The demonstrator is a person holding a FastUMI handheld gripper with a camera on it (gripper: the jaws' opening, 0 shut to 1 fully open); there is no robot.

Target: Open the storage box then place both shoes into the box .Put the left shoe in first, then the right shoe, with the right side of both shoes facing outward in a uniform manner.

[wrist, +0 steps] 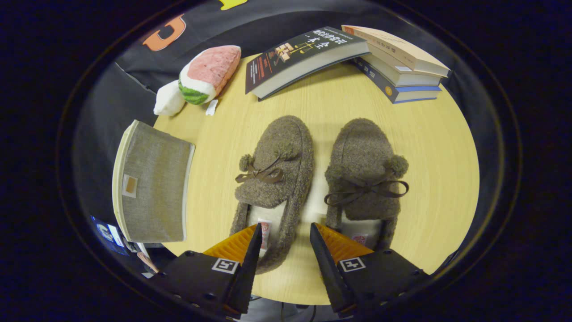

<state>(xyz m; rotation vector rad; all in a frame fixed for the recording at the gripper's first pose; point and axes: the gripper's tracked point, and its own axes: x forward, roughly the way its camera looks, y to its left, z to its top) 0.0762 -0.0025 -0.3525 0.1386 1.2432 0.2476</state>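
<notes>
While the gripper (283, 230) hangs open and empty at lower centre, fuzzy slippers, left shoe (273, 179) and right shoe (364, 174), wait mid-table; storage box (152, 181) sits closed, centre left.

The gripper (283, 232), fingers spread and holding nothing, covers the heel ends of the two slippers: one finger hides part of the left slipper (273, 179)'s opening, the other part of the right slipper (364, 174)'s. Left of the slippers, the grey storage box (154, 183) shows just its closed lid. Beyond the slippers, the open-faced book (304, 56) hides part of the book stack (397, 67).
</notes>
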